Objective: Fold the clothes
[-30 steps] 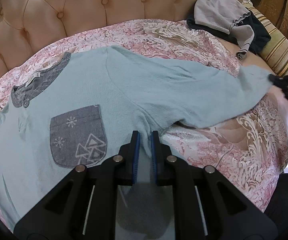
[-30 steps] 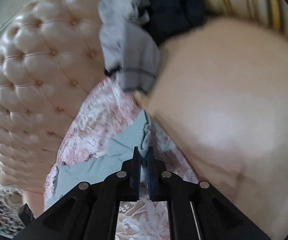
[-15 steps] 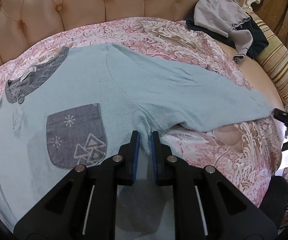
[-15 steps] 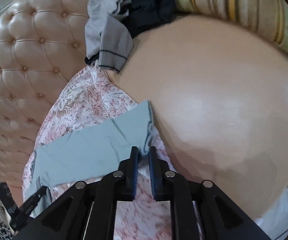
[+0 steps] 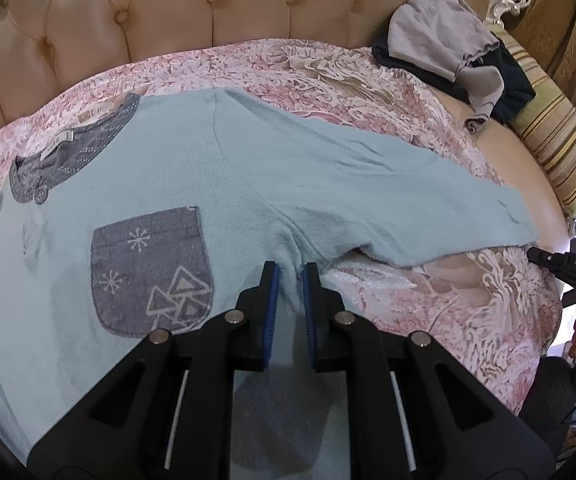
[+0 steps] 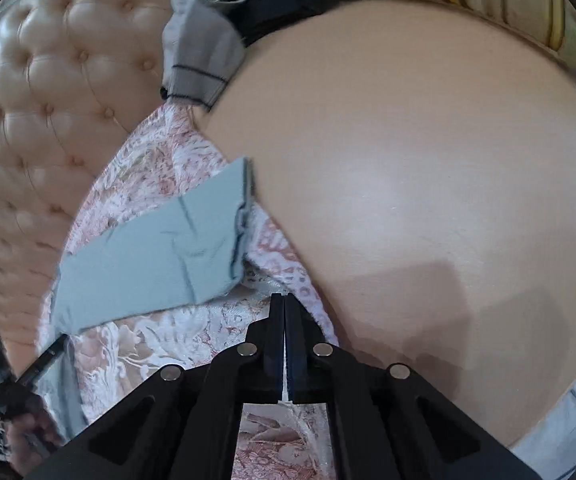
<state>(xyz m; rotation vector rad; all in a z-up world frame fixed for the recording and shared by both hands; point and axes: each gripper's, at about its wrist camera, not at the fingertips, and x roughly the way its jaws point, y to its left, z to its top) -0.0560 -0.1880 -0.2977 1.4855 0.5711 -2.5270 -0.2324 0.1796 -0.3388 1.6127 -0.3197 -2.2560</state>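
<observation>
A light blue long-sleeved shirt (image 5: 175, 184) with a grey patterned chest pocket (image 5: 149, 272) lies flat on a pink floral bedspread (image 5: 440, 300). My left gripper (image 5: 288, 276) is shut on a pinch of the shirt at the armpit. The sleeve (image 5: 388, 196) stretches out to the right and its cuff (image 6: 231, 220) rests loose on the bedspread. My right gripper (image 6: 284, 302) sits just short of the cuff, shut with nothing between its fingers; in the left wrist view it shows as the right gripper (image 5: 544, 258) beyond the sleeve end.
A tufted beige headboard (image 5: 207, 4) runs along the back. A pile of grey and dark clothes (image 5: 448, 40) lies at the far right beside a striped pillow (image 5: 556, 136). Bare tan mattress (image 6: 428, 200) lies right of the bedspread.
The right gripper pulled the sleeve out straight to the right, let go of the cuff, drew back and shut. The left gripper kept its hold at the armpit.
</observation>
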